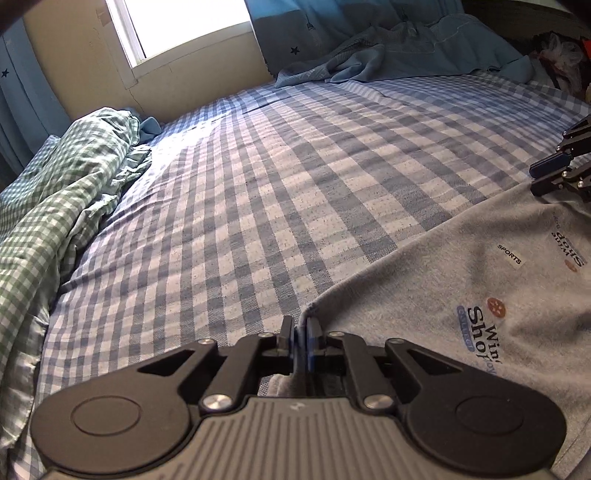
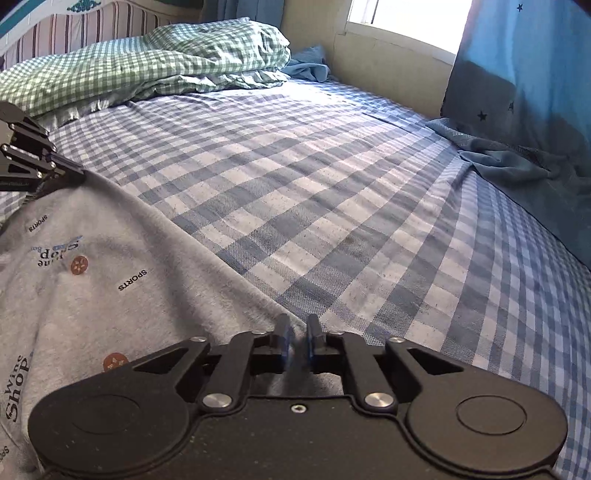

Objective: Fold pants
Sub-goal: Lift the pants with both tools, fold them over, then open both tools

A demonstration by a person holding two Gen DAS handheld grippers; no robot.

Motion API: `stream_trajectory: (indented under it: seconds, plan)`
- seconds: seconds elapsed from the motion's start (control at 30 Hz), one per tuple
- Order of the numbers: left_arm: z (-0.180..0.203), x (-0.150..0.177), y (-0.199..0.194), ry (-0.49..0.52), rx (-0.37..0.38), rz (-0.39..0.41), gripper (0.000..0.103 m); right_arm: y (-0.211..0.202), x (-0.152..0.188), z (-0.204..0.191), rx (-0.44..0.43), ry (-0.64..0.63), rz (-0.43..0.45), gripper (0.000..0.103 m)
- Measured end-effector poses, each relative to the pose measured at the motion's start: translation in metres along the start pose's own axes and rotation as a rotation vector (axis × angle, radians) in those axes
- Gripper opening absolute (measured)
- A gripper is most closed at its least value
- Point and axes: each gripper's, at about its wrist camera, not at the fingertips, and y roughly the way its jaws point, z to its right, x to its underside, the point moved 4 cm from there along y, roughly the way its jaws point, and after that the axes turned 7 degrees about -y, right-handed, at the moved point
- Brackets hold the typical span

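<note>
The grey printed pants [image 1: 480,280] lie on the blue checked bed sheet [image 1: 258,192], at the right of the left wrist view and at the left of the right wrist view [image 2: 92,295]. My left gripper [image 1: 302,332] is shut on the near left corner of the pants; grey cloth shows between its blue pads. It also shows in the right wrist view [image 2: 79,173] at the pants' far corner. My right gripper [image 2: 298,332] is nearly closed on the pants' edge, with a narrow gap between the pads. It shows in the left wrist view [image 1: 543,177] at the other corner.
A green checked duvet [image 1: 62,192] is bunched along the left side of the bed and shows at the far end in the right wrist view [image 2: 147,62]. A blue blanket [image 1: 388,55] lies crumpled below the curtains [image 2: 524,74]. A bright window [image 1: 177,26] is in the wall.
</note>
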Motion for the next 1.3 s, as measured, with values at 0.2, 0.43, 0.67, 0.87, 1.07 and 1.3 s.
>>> stream_trajectory:
  seconds: [0.2, 0.43, 0.67, 0.87, 1.07, 1.3]
  plan:
    - [-0.014, -0.002, -0.004, -0.031, 0.062, 0.008, 0.052, -0.012, 0.006, 0.020, -0.067, 0.053, 0.023, 0.061]
    - [-0.017, 0.000, 0.011, -0.044, 0.089, -0.095, 0.006, 0.013, 0.019, 0.021, -0.108, 0.109, -0.013, 0.048]
    - [-0.003, -0.006, -0.024, 0.008, 0.014, 0.024, 0.001, -0.008, 0.012, 0.010, -0.059, 0.091, 0.008, 0.002]
    - [0.007, 0.000, -0.088, 0.028, -0.006, 0.173, 0.001, -0.080, 0.008, -0.017, 0.073, 0.051, 0.121, 0.001]
    - [0.023, 0.034, -0.161, 0.070, 0.012, 0.307, 0.001, -0.177, 0.032, -0.071, 0.182, -0.029, 0.232, 0.000]
    - [0.053, 0.116, -0.224, 0.197, 0.055, 0.416, 0.001, -0.271, 0.084, -0.156, 0.275, -0.092, 0.279, 0.000]
